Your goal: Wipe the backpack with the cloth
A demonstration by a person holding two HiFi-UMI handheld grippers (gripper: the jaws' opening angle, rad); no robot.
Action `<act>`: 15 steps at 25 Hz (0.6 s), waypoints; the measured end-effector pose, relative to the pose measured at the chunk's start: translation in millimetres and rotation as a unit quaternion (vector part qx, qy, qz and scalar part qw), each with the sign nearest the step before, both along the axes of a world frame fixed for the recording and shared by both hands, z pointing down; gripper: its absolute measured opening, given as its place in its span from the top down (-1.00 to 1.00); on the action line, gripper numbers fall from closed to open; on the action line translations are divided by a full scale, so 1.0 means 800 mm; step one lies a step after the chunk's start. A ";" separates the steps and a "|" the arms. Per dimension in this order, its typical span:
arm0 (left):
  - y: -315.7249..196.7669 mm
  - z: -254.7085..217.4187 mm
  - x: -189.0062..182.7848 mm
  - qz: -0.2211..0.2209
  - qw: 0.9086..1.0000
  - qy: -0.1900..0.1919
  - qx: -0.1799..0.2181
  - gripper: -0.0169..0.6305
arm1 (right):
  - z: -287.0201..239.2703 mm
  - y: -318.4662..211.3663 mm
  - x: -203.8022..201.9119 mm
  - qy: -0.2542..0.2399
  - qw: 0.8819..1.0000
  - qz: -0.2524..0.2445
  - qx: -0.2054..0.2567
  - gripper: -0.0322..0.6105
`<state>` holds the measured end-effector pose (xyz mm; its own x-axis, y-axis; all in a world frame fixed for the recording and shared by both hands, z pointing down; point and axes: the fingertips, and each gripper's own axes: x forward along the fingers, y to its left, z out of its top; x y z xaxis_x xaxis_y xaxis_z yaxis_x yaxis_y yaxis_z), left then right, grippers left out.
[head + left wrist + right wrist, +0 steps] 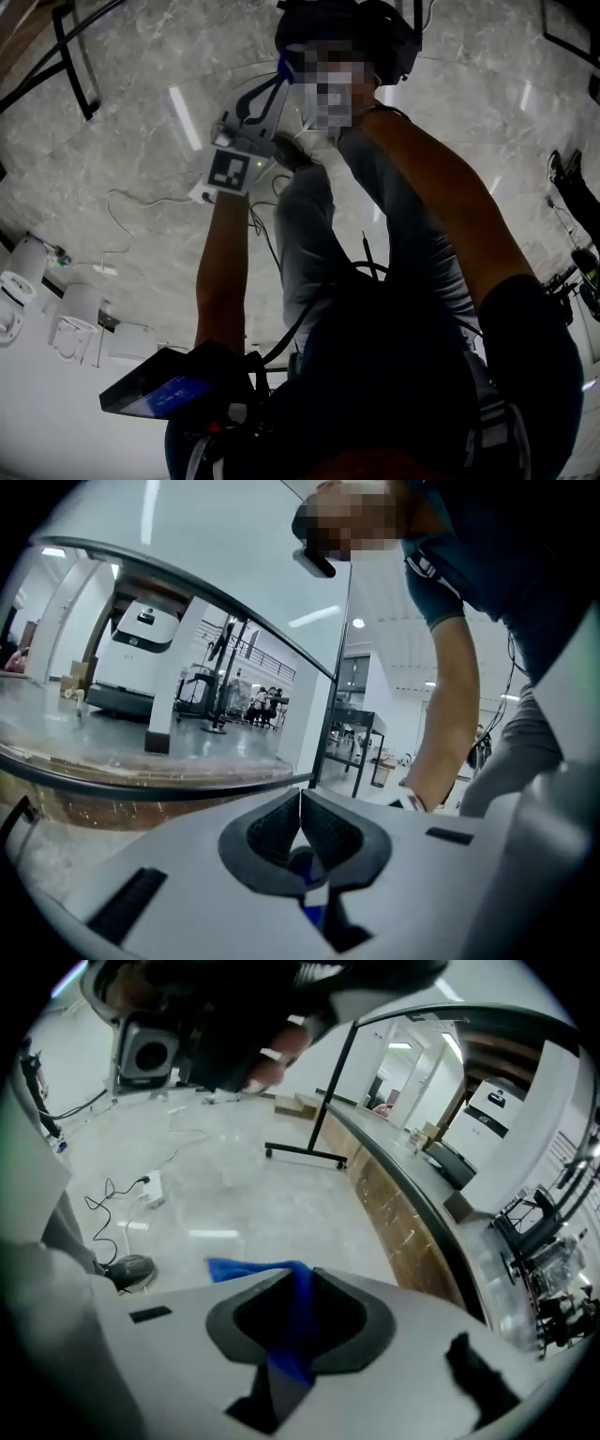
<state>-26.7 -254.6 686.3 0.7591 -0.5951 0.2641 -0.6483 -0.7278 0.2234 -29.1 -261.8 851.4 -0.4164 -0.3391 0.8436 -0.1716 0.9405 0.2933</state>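
A blue cloth (246, 1269) is pinched between the pads of my right gripper (302, 1281), and a fold of it sticks out to the left over the floor. My left gripper (300, 803) has its jaws closed tip to tip, with a small blue patch deep in the throat. In the head view the left gripper (270, 92), with its marker cube, is held out by the left arm, and a scrap of blue cloth (284, 67) shows beside it. A dark bulky shape (375, 28) lies beyond. I cannot tell whether it is the backpack.
Pale marble floor (141, 84) spreads below, with a white power strip (201, 195) and trailing cables. A long curved wooden counter (403, 1213) runs along one side, with black metal frames (305, 1152) near it. A dark shoe (131, 1269) rests on the floor.
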 end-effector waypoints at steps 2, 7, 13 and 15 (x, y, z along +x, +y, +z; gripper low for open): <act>-0.006 -0.010 -0.005 -0.011 1.000 -0.002 0.015 0.94 | 0.009 0.007 -0.002 0.008 1.000 -0.015 -0.001 0.70; -0.027 -0.025 -0.010 -0.043 0.999 0.019 0.028 0.94 | 0.048 0.045 0.135 0.107 0.992 0.036 -0.046 0.71; -0.029 -0.025 -0.017 -0.057 0.998 0.025 0.023 0.94 | -0.016 0.054 0.253 0.118 0.983 0.135 -0.021 0.71; -0.028 -0.016 -0.024 -0.060 0.998 0.024 0.020 0.94 | -0.044 0.025 0.211 0.056 0.987 0.152 0.011 0.71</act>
